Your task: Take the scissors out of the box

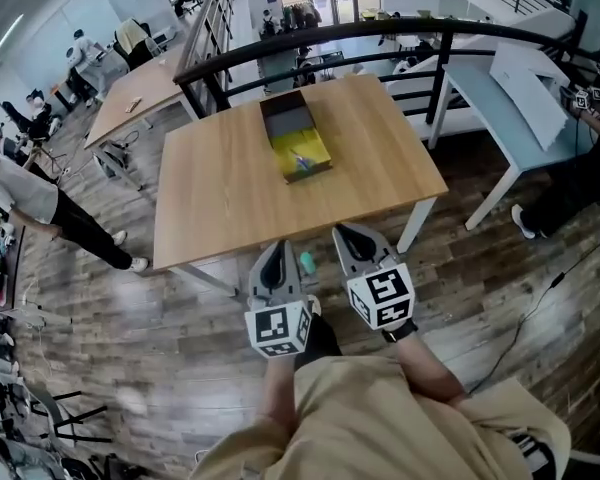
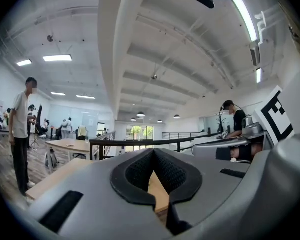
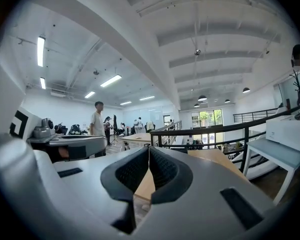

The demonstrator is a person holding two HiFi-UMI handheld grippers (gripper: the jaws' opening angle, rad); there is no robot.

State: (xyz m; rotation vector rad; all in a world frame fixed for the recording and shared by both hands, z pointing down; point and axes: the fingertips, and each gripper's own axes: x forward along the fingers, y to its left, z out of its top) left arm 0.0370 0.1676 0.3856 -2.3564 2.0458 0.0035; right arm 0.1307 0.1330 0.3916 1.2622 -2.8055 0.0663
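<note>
- The task looks to be at its very start: the scissors (image 1: 302, 160) lie inside the box (image 1: 284, 116), on its yellow bottom, and nothing touches them.
- The box stands open on the wooden table (image 1: 210, 193), a little beyond the middle of it.
- Both tongs are well apart from the box, on the near side of it, just at the table edge in front of the person.
- The left gripper (image 1: 277, 247) is clenched, its pads meet at the tips, and nothing is between them (image 2: 153, 153).
- The right gripper (image 1: 342, 231) is also closed and empty (image 3: 149, 151).
- In my judgement, the next move needs a reach forward over the box, with one gripper opened before it goes down to the scissors.
</note>
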